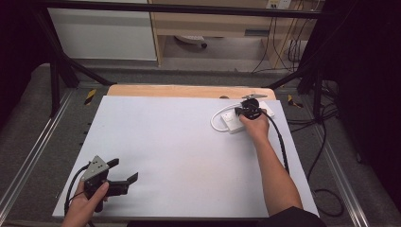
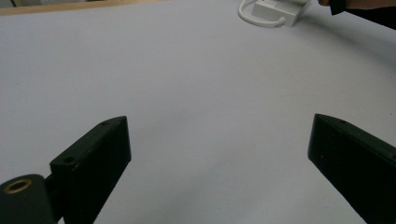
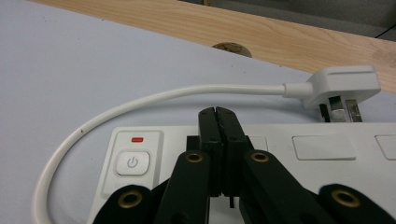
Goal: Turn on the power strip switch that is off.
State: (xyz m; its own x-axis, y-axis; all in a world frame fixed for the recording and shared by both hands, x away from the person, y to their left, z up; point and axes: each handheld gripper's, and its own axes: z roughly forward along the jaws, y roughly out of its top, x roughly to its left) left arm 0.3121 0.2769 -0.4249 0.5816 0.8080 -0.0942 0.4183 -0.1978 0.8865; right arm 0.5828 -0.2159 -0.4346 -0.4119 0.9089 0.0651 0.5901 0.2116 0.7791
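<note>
From the high view, I am holding my right gripper at about two o'clock on the white table sheet, its tip over the white rectangular plastic power strip. A white cable is looping out from the strip's nine o'clock side. My left gripper is sitting at about seven o'clock near the front edge, its two black fingers standing well apart with nothing between them.

In the left gripper view, my fingers are spread wide over bare white sheet, touching and holding nothing. The power strip is lying far off at about one o'clock.

In the right gripper view, my two fingers are pressed flat together, clamped on nothing, with their tip resting over the top face of the strip. The round power button with its small red light is lying just beside them at nine o'clock. The strip's white three-pin plug is lying on the sheet at about two o'clock, next to the bare wooden table edge. Whether the tips are actually pressing the strip I cannot tell.
</note>
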